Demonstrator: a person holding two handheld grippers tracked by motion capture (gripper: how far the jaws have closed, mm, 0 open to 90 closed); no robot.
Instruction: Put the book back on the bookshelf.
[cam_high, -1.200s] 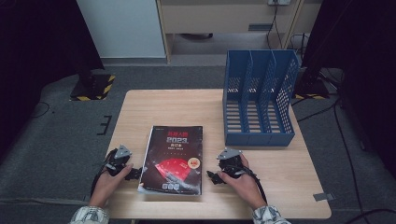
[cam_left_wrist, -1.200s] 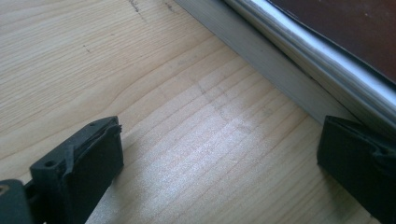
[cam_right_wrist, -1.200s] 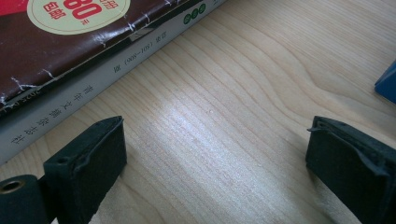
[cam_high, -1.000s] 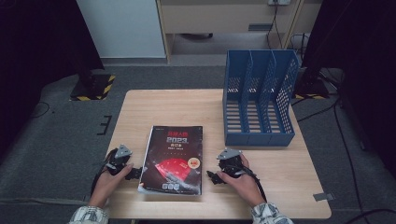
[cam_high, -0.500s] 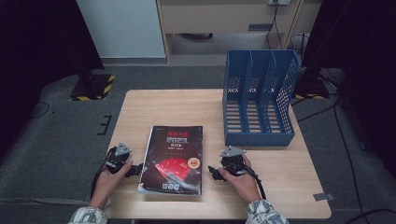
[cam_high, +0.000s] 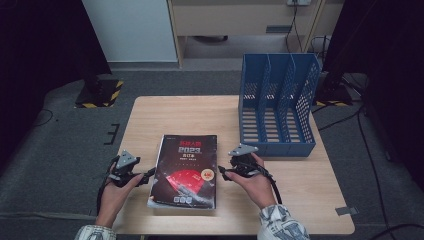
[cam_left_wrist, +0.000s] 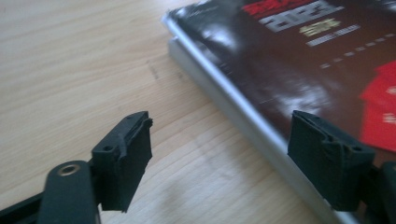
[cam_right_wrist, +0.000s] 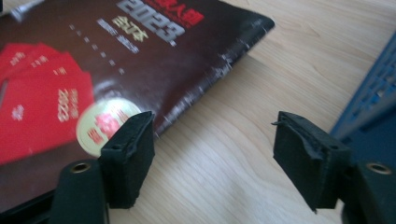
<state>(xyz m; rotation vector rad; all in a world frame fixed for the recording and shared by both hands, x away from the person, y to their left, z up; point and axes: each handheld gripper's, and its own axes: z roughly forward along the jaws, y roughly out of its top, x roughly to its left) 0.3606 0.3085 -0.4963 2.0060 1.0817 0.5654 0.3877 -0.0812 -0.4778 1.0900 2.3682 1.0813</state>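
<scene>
- The book (cam_high: 186, 171) lies flat near the worktop's (cam_high: 175, 112) front edge.
- The left gripper (cam_high: 146, 176) waits at its left edge, the right gripper (cam_high: 223, 174) at its right edge.
- Both jaws have been closing but grasp nothing.
- Bare wood lies behind the book.

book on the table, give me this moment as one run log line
book: flat on table | left hand-held gripper: at its left edge, jaws closing, nothing held | right hand-held gripper: at its right edge, same | file rack: empty

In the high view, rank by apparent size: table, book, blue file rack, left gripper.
1. Table
2. Blue file rack, though it stands tall, so only roughly ahead of the book
3. Book
4. Left gripper
</scene>
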